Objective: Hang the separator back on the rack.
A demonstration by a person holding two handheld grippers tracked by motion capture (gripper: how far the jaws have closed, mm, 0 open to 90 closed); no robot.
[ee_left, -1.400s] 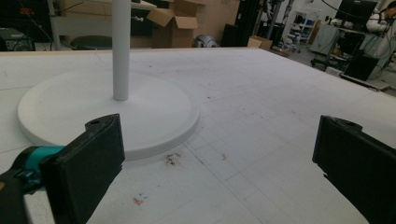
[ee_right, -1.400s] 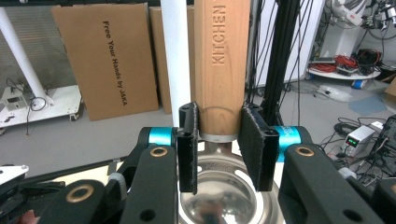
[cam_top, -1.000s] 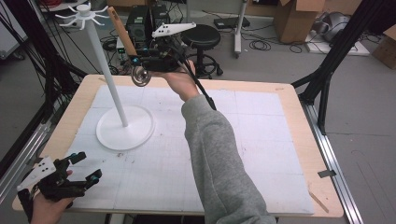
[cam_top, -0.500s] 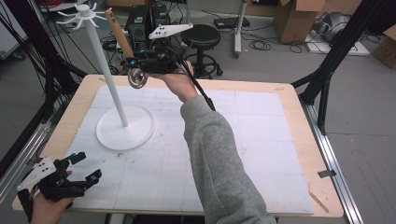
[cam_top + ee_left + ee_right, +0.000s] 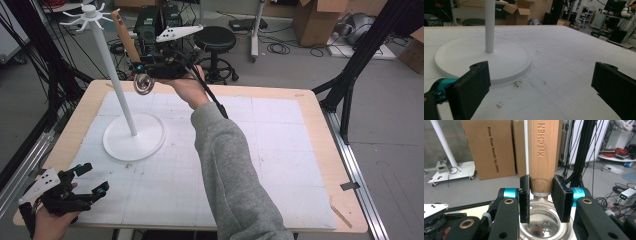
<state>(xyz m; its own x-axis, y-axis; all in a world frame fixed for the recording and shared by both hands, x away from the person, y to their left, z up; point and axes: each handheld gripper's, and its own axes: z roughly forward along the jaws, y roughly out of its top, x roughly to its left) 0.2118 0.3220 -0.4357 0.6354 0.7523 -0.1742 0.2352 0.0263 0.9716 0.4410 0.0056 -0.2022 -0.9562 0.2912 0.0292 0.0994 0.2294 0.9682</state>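
Right gripper [image 5: 142, 70] clamps the wooden-handled spoon [image 5: 543, 152] up beside the white stand [image 5: 127, 117], left gripper [image 5: 90, 179] resting wide open, empty.

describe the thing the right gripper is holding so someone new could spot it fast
Start at the tall white stand on the left of the table. Just right of its pole, raised above the far edge, the right gripper is shut on a kitchen utensil. It has a wooden handle stamped KITCHEN, pointing up, and a shiny metal bowl hanging below the jaws.
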